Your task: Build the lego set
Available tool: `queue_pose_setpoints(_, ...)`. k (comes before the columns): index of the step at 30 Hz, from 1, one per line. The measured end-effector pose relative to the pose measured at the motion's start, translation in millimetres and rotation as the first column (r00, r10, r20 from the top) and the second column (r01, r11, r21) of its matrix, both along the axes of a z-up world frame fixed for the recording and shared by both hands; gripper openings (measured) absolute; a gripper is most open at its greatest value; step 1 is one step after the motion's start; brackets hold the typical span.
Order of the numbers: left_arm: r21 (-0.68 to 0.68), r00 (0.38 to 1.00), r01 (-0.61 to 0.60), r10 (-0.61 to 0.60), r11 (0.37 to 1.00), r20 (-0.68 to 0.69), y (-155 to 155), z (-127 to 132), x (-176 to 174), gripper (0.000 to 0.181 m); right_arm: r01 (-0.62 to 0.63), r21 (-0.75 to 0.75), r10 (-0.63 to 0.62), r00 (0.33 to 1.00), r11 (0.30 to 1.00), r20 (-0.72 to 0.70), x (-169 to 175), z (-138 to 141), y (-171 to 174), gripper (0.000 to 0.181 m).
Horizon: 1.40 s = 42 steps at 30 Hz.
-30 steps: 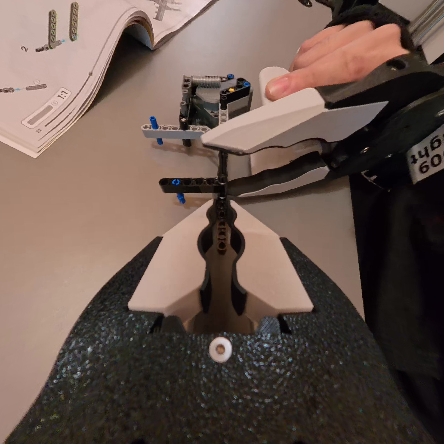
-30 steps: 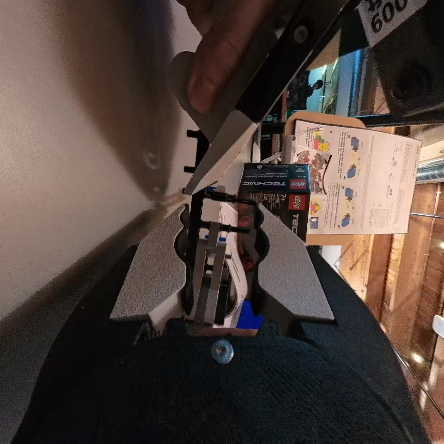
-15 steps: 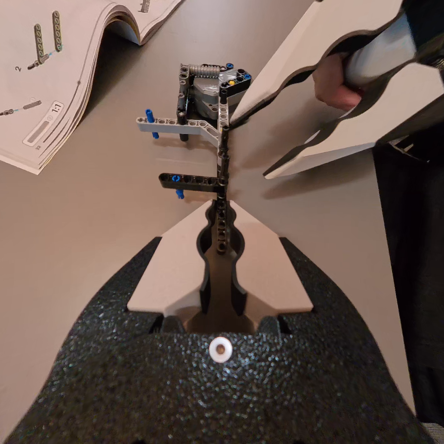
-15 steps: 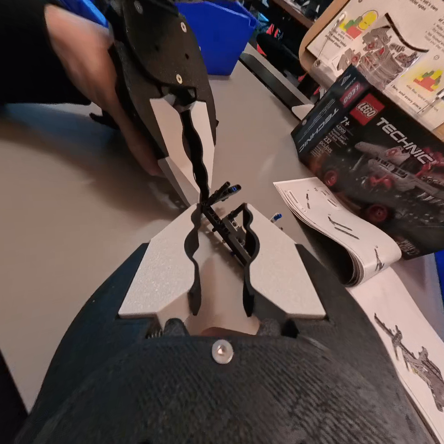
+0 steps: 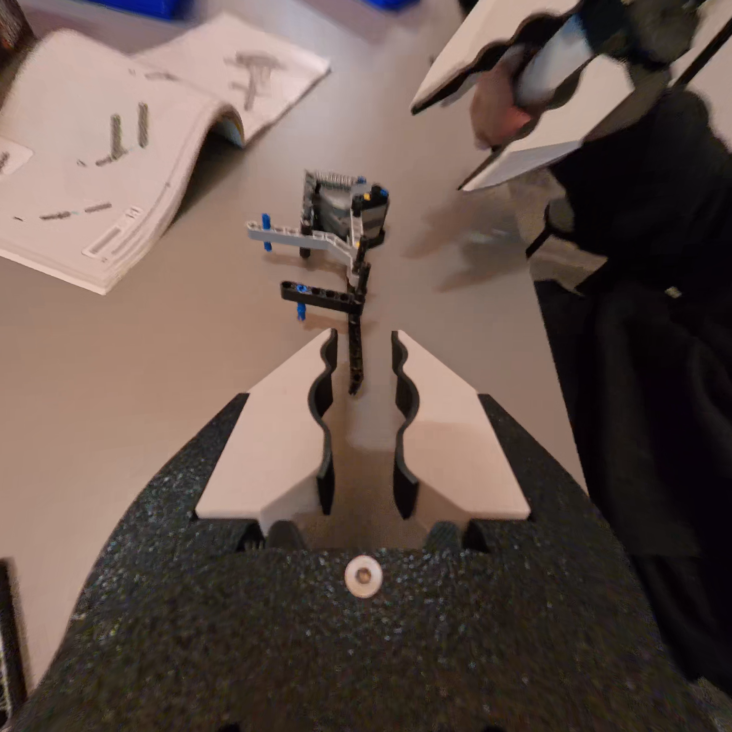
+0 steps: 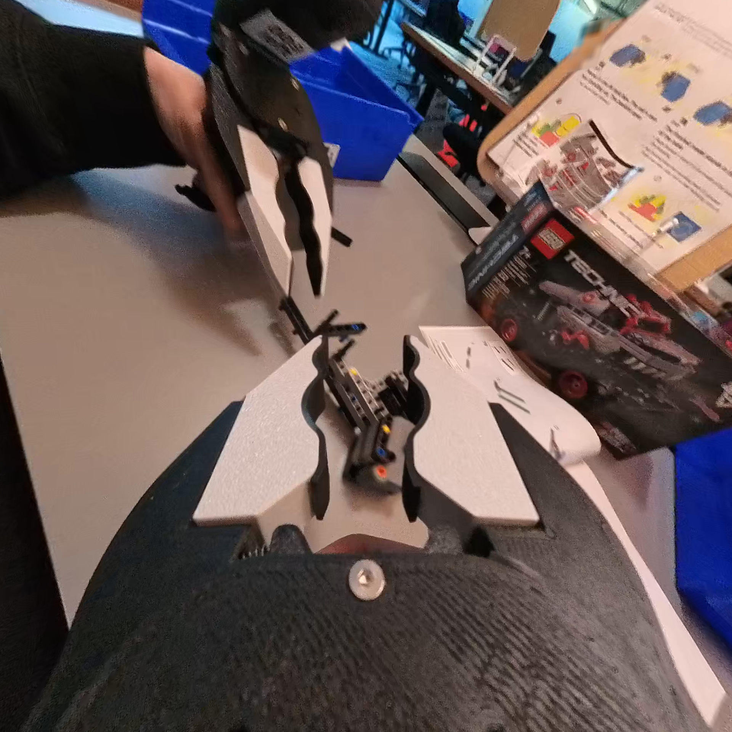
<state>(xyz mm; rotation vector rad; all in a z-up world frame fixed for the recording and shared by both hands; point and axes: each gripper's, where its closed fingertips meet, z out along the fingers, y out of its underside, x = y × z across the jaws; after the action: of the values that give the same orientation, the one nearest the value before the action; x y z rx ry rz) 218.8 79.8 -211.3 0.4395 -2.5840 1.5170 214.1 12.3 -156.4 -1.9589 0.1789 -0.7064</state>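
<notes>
The left gripper (image 5: pixel 362 336) has let go of the black studded beam (image 5: pixel 355 356); its wavy jaws gape. The right gripper (image 6: pixel 364 344), likewise open, apparently straddles the model (image 6: pixel 364 412) on the smooth desk (image 5: pixel 119 376).

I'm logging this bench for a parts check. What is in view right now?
Lego assembly: one, grey and black with blue pins, lying mid-table.
Instruction booklet: one, white, open, beyond the assembly to its left.
Lego box: one, black, standing behind the booklet.
Bins: at least two, blue, at the table's edges.
Poster board: one, white on brown, behind the box.
Table: one, grey.
Left hand-held gripper: open, the assembly's black beam between its fingers.
Right hand-held gripper: open, over the assembly.
</notes>
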Motion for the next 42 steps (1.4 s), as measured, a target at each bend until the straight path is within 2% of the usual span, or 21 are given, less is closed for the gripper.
queue_pose_setpoints(2,-0.083,0.999,-0.043,0.042,0.996,-0.009,5,13,8,0.025,0.09,0.005,-0.09,0.996,0.996,-0.01,17,3,-29,0.036)
queue_pose_setpoints(4,-0.127,0.993,-0.118,0.116,0.985,-0.021,11,18,21,0.025,0.235,-0.018,-0.236,0.969,0.972,-0.076,37,-5,-66,0.037)
queue_pose_setpoints(6,-0.156,0.981,-0.194,0.19,0.969,-0.035,14,22,34,0.025,0.385,-0.047,-0.388,0.913,0.922,-0.131,53,-15,-108,0.038)
queue_pose_setpoints(9,-0.202,0.965,-0.26,0.255,0.944,-0.055,13,27,46,0.025,0.487,-0.118,-0.501,0.837,0.865,-0.22,60,-37,-156,0.039)
queue_pose_setpoints(11,-0.194,0.966,-0.26,0.254,0.946,-0.056,8,24,49,0.025,0.535,-0.143,-0.553,0.794,0.833,-0.251,65,-47,-179,0.042)
queue_pose_setpoints(14,-0.124,0.974,-0.222,0.217,0.967,-0.059,-4,14,53,0.032,0.547,-0.14,-0.564,0.783,0.825,-0.264,77,-54,-196,0.041)
queue_pose_setpoints(17,-0.095,0.986,-0.157,0.151,0.983,-0.069,-20,13,61,0.043,0.58,-0.176,-0.606,0.77,0.796,-0.202,101,-57,-217,0.041)
queue_pose_setpoints(19,-0.115,0.991,-0.099,0.087,0.988,-0.106,-29,16,64,0.046,0.632,-0.163,-0.65,0.751,0.758,-0.112,122,-49,-233,0.042)
queue_pose_setpoints(23,-0.095,0.98,-0.041,0.021,0.995,-0.197,-38,5,71,0.047,0.704,0.0,-0.704,0.71,0.71,0.02,151,-24,-246,0.035)
queue_pose_setpoints(29,-0.154,0.965,0.017,-0.056,0.988,-0.256,-43,-1,63,0.042,0.703,0.155,-0.717,0.657,0.694,0.232,158,-11,-248,0.024)
queue_pose_setpoints(34,-0.173,0.947,0.054,-0.106,0.984,-0.305,-39,-2,54,0.03,0.673,0.155,-0.686,0.678,0.724,0.264,157,-12,-238,0.022)
queue_pose_setpoints(42,-0.187,0.936,0.05,-0.111,0.981,-0.335,-31,-2,50,0.014,0.688,0.142,-0.695,0.66,0.712,0.285,157,-14,-241,0.022)
